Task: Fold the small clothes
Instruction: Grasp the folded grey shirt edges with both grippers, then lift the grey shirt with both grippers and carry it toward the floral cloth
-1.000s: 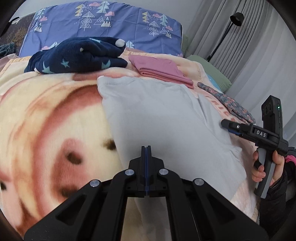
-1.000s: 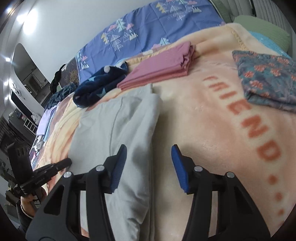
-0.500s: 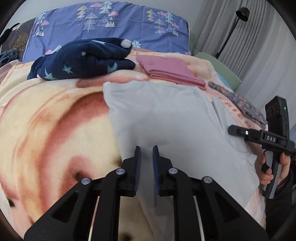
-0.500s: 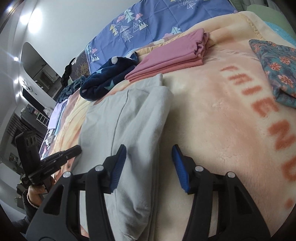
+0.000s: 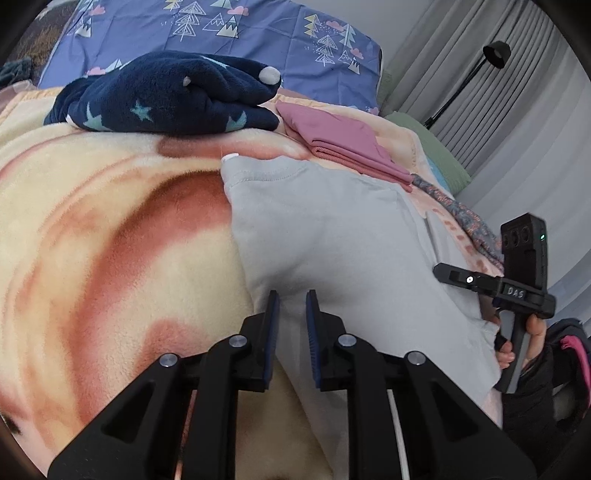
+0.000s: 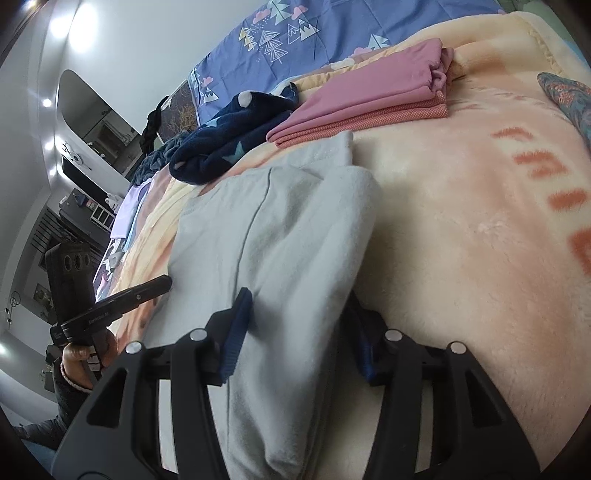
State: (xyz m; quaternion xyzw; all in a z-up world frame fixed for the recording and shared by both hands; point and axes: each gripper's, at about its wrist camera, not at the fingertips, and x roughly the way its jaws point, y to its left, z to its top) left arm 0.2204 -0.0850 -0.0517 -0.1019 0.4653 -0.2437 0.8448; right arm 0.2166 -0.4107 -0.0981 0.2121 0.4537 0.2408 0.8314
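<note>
A light grey garment [image 5: 343,236] lies partly folded on a peach fleece blanket [image 5: 110,236]; it also shows in the right wrist view [image 6: 280,236]. My left gripper [image 5: 290,310] is open a little, its fingers over the garment's near left edge. My right gripper [image 6: 299,317] is open wide, its fingers straddling the garment's folded right edge, the right finger partly hidden under the cloth. The right gripper also shows at the right of the left wrist view [image 5: 443,271], and the left gripper at the left of the right wrist view [image 6: 162,284].
A navy star-print fleece [image 5: 166,96] and a folded pink stack [image 5: 343,144] lie behind the grey garment. A floral cloth [image 6: 569,96] lies far right. A blue patterned pillow [image 5: 229,33] lies at the head. Curtains and a floor lamp [image 5: 495,51] stand right.
My left gripper went from shut to slightly open and moved forward onto the garment's left edge. My right gripper moved forward, its open fingers now around the folded right edge.
</note>
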